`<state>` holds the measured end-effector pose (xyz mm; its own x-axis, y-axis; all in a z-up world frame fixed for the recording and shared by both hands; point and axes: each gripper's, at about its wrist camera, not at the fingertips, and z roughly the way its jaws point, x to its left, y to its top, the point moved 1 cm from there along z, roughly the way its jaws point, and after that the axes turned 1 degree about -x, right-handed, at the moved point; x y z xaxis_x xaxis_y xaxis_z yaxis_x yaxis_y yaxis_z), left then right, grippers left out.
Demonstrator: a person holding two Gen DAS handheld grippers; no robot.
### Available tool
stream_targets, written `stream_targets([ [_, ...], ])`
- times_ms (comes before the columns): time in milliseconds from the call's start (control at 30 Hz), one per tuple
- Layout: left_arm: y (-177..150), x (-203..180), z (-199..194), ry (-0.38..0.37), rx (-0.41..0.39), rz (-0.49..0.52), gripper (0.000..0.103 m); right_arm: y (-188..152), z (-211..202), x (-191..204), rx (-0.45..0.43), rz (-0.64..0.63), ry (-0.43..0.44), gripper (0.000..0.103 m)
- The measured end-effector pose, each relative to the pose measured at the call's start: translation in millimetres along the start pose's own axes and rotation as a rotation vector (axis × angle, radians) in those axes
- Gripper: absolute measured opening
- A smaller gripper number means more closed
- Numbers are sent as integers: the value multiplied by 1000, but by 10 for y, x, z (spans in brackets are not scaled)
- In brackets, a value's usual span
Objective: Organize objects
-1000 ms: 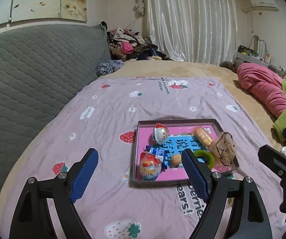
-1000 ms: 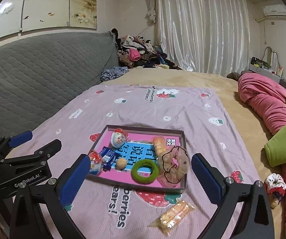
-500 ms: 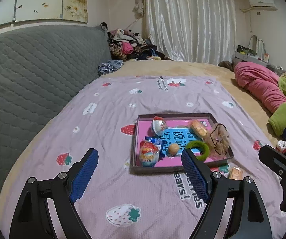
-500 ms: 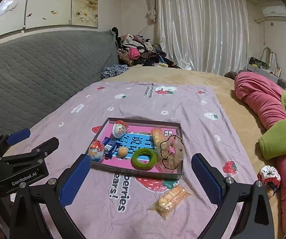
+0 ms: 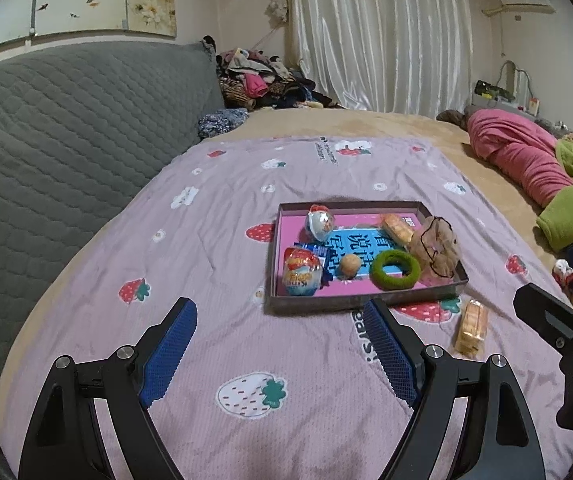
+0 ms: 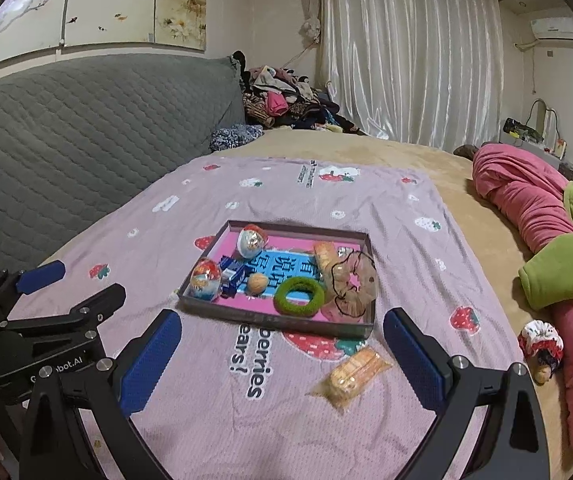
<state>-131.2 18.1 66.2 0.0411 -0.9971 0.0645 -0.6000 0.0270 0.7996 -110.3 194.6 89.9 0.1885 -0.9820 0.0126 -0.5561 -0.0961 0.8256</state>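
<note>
Pink tray [image 6: 278, 322] on the purple strawberry blanket [image 6: 406, 216], already full: two toy eggs, a small ball, green ring [image 6: 299, 295], frilly scrunchie [image 6: 352, 282], one cracker pack. Still left out: a second cracker pack [image 6: 352, 372] on the blanket, just outside the tray's near edge at 5 o'clock. Another scrunchie [image 6: 540, 344] far off at 3 o'clock. Left hand-held gripper [image 5: 282, 356] wide and holding nothing; right hand-held gripper [image 6: 282, 356] wide and empty too. Compared with a second ago, tray smaller and farther away in both views, more blanket showing in front.
</note>
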Motion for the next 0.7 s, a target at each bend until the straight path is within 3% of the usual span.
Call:
stream_targets([
  [700, -302, -67, -130, -31, 4, 24, 86, -375, -122, -87, 11, 11, -51, 102],
])
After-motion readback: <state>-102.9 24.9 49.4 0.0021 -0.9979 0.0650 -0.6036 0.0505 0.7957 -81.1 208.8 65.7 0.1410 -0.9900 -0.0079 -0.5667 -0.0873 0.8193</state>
